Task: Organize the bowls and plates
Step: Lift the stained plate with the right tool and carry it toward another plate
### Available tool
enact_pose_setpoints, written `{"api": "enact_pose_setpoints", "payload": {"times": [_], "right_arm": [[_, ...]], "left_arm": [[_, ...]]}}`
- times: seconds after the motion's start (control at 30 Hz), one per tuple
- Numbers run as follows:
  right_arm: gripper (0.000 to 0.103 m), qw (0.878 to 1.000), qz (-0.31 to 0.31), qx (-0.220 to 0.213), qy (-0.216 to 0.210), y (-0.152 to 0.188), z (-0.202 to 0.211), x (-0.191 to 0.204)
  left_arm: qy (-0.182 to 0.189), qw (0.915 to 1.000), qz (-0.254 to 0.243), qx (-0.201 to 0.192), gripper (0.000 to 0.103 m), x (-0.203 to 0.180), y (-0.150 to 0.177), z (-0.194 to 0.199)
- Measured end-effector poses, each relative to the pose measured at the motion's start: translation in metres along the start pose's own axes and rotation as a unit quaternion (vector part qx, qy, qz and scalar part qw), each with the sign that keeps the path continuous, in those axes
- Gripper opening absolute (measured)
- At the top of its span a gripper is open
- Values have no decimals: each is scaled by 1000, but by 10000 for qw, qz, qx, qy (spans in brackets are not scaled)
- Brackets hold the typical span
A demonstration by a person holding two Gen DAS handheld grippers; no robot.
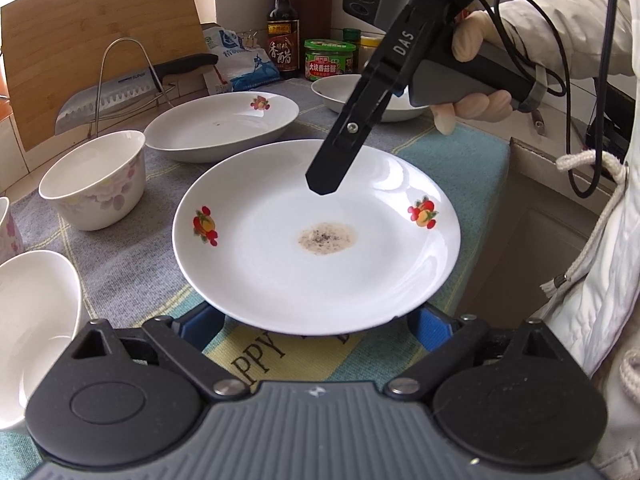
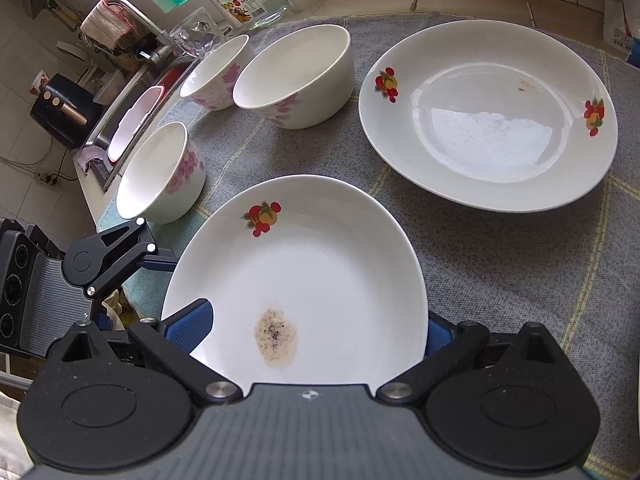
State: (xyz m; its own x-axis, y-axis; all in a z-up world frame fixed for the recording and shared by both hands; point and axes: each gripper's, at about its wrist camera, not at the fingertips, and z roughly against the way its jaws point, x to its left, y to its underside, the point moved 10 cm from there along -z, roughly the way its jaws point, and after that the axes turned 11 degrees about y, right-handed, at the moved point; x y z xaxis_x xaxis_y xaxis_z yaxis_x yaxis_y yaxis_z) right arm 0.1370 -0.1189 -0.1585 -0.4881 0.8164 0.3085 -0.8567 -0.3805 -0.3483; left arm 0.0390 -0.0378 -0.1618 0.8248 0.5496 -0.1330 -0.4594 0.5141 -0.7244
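Between both jaws, stained plate (image 1: 316, 240), near-flat.

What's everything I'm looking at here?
stained plate: one, white, mat centre
other plates: two, white, behind it
bowls: three, white with pink flowers, beside the plates
mat: one, grey, under the dishes
knife: one, black-handled, on wire rack
cutting board: one, wooden, behind knife
bottle: one, dark, at the back
jar: one, green-lidded, beside bottle
left tool: one, black, open at plate's near rim
right tool: one, black, open above plate
gloved hand: one, pale, holding right tool
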Motion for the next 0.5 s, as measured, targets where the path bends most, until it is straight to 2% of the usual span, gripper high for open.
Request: {"api": "enact_pose_setpoints", "payload": {"times": [0.5], "right_arm": [[103,9998,-135,-103,104,-1,11,-5]], "left_arm": [[65,10000,-41,23,97,-3,-8,-1]]}}
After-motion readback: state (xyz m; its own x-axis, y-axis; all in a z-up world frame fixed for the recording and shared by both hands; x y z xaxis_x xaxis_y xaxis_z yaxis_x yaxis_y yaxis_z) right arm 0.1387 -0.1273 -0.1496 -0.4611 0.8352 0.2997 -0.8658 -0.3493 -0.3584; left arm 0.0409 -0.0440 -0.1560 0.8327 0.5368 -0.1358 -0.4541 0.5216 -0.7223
